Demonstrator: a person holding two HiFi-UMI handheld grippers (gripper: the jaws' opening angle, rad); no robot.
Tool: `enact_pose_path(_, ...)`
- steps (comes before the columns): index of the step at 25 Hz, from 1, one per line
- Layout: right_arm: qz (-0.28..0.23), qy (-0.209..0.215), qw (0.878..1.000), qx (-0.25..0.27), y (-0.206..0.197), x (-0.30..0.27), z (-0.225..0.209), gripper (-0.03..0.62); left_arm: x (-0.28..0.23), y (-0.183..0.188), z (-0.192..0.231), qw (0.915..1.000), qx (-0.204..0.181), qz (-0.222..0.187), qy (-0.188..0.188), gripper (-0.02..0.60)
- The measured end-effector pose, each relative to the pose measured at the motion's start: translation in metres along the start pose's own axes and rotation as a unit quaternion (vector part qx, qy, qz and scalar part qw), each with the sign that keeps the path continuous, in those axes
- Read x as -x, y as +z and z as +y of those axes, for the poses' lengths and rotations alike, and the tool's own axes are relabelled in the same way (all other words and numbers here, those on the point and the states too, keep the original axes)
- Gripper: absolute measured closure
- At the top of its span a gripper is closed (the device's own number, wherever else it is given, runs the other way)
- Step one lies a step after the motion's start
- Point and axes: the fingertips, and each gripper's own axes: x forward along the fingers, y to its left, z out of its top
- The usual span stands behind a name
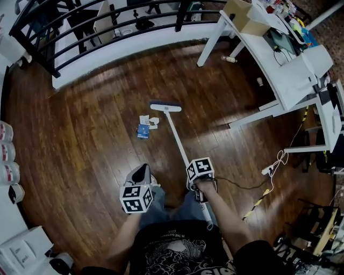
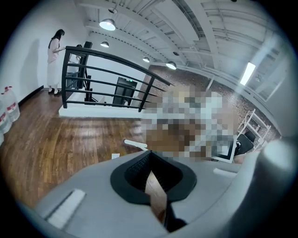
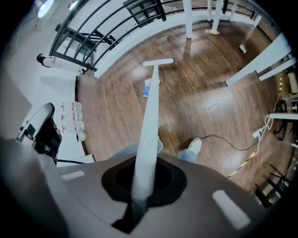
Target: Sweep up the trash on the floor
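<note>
A white-handled broom [image 1: 177, 137] stands slanted on the wooden floor, its head [image 1: 165, 107] lying just beyond the trash. The trash [image 1: 146, 127] is a few white paper scraps and a small blue packet, left of the handle. My right gripper [image 1: 200, 185] is shut on the handle [image 3: 151, 111] low in front of my body; the broom head [image 3: 158, 62] and trash [image 3: 147, 89] lie ahead of it. My left gripper [image 1: 141, 174] hangs beside it on the left, jaws shut on nothing [image 2: 151, 179], pointing across the floor towards the scraps [image 2: 115, 156].
White tables [image 1: 285, 75] with a cardboard box [image 1: 244, 16] stand at the right. A black railing [image 1: 107, 27] edges a raised white platform at the back. A power strip with cable [image 1: 269, 170] lies right of me. Water bottles [image 1: 6, 156] line the left wall. A person [image 2: 55, 60] stands far off.
</note>
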Motion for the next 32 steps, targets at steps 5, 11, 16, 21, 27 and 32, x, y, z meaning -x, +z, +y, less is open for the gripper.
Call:
enact_pose_path(5,-0.046,-0.002,0.998,0.042,-0.035,0.029,-0.021,0.594,0.024,-0.01,-0.044,0.9994,-0.003,-0.034,0.0,0.577)
enact_pose_path(11,-0.088,0.012,0.99,0.106,-0.093,0.065,-0.069,0.594,0.057,-0.049,-0.11,0.9962,0.014,-0.075,0.041,0.577)
enact_pose_path(16,-0.126,0.015,0.979,0.162,-0.147,0.099,-0.123,0.594,0.074,-0.091,-0.192,0.9938,-0.005,-0.092,0.063,0.577)
enact_pose_path(21,-0.16,0.005,0.967,0.198,-0.19,0.132,-0.174,0.594,0.097,-0.117,-0.278,0.9902,-0.011,-0.116,0.076,0.577)
enact_pose_path(27,-0.171,0.023,0.96,0.22,-0.243,0.153,-0.197,0.594,0.136,-0.145,-0.332,0.9867,0.004,-0.124,0.105,0.577)
enact_pose_path(32,-0.174,0.026,0.957,0.232,-0.275,0.155,-0.195,0.594,0.155,-0.165,-0.35,0.987,0.002,-0.118,0.109,0.577)
